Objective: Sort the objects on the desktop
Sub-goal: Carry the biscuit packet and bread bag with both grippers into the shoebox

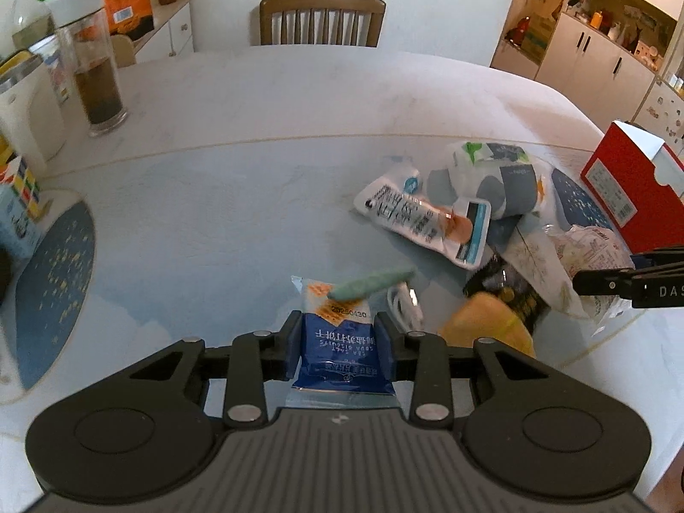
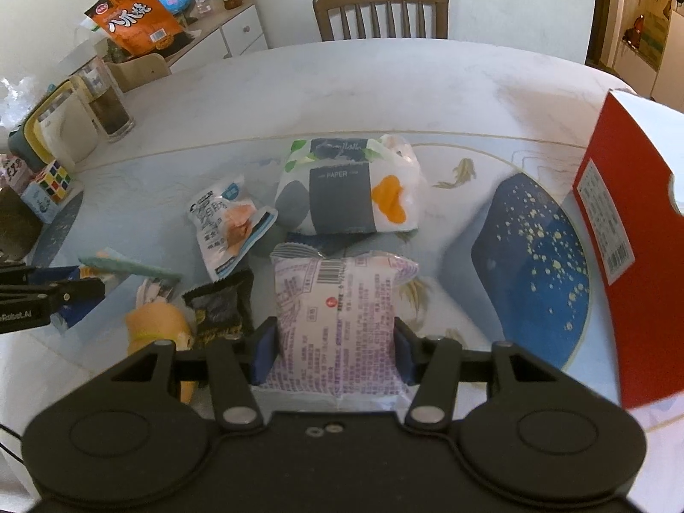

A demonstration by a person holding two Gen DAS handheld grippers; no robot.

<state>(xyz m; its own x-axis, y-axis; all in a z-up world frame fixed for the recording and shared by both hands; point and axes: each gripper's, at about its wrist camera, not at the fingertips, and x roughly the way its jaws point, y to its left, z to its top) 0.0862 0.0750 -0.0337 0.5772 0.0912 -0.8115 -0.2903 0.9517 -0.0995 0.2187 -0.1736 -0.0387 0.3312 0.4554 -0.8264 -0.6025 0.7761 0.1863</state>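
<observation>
My left gripper is shut on a blue soda-cracker packet, lifted a little off the table. In the right wrist view my right gripper is shut on a white snack packet with purple print. Beyond it lie a tissue pack marked PAPER, a white-and-blue pouch, a black snack packet and a yellow soft item. A pale green stick-shaped packet lies just past the cracker packet. The right gripper's fingers show at the right edge of the left wrist view.
A red carton stands at the right on a blue speckled mat. At the left are a tall glass jar, a white kettle and a puzzle cube. A wooden chair stands behind the table.
</observation>
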